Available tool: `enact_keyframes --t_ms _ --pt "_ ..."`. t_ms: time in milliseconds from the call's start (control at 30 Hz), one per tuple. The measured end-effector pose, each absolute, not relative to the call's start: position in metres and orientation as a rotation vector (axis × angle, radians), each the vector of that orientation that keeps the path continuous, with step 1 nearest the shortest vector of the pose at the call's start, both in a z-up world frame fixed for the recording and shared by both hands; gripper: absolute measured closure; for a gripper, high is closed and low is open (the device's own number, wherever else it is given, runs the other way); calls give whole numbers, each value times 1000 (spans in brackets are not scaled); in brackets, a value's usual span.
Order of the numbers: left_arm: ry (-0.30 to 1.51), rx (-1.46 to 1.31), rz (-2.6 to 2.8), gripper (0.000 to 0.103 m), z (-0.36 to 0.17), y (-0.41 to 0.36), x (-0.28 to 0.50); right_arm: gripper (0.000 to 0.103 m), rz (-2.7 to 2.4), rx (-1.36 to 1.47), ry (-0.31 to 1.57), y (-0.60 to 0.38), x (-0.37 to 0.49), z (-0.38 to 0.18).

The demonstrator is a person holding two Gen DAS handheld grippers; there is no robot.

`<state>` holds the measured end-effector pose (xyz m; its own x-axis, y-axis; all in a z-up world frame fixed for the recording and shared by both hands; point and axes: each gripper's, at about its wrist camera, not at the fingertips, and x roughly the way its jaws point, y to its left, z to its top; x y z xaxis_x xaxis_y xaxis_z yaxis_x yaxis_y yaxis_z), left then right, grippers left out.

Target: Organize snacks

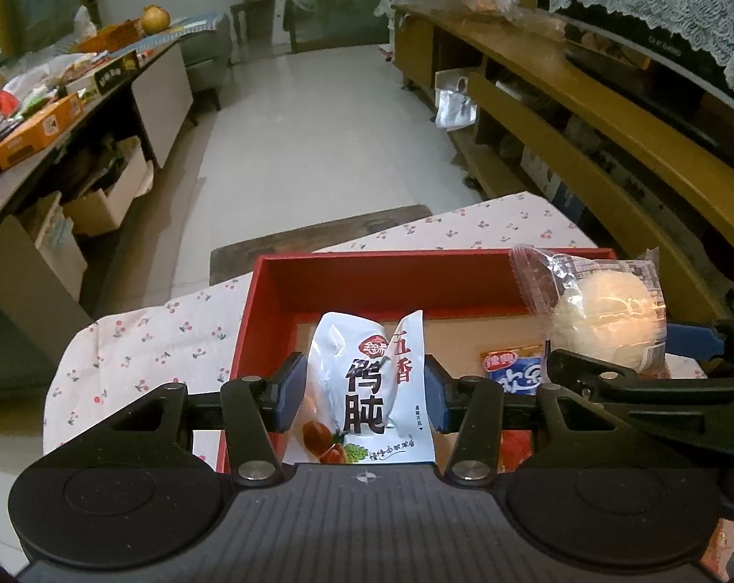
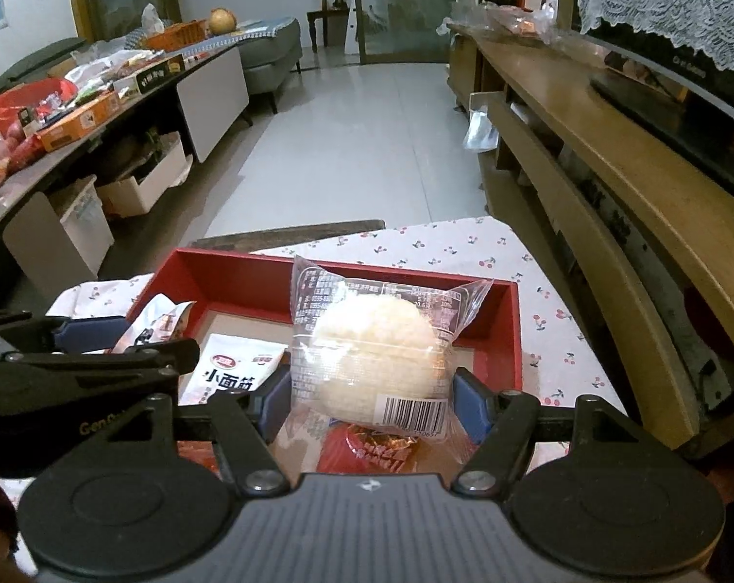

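My left gripper [image 1: 363, 391] is shut on a white snack packet with black Chinese characters [image 1: 362, 384], held over the left part of the red box [image 1: 269, 301]. My right gripper [image 2: 371, 401] is shut on a clear-wrapped round white pastry [image 2: 371, 359], held over the red box [image 2: 510, 335]. The pastry also shows at right in the left wrist view [image 1: 605, 320]. Inside the box lie a white noodle-snack packet [image 2: 230, 371], a blue and orange packet [image 1: 512, 369] and a red wrapped snack [image 2: 371, 452].
The box rests on a cherry-print cloth [image 2: 464, 248] over a small table. A wooden TV cabinet [image 2: 634, 184] runs along the right. A long cluttered table [image 2: 75, 111] with snack boxes stands at left. Tiled floor [image 2: 347, 145] lies ahead.
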<state>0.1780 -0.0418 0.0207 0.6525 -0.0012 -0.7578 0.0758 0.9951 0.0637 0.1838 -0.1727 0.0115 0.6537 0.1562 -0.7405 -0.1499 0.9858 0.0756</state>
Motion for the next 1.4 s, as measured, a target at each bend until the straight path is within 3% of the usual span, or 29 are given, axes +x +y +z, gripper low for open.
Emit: enact_keyframes --t_ms 1133,1400 --pt "966 120 -13 44 -23 -40 192 30 174 -96 928 -159 201 -30" --pt "956 124 0 34 -20 -37 190 27 175 -90 928 -162 201 -27"
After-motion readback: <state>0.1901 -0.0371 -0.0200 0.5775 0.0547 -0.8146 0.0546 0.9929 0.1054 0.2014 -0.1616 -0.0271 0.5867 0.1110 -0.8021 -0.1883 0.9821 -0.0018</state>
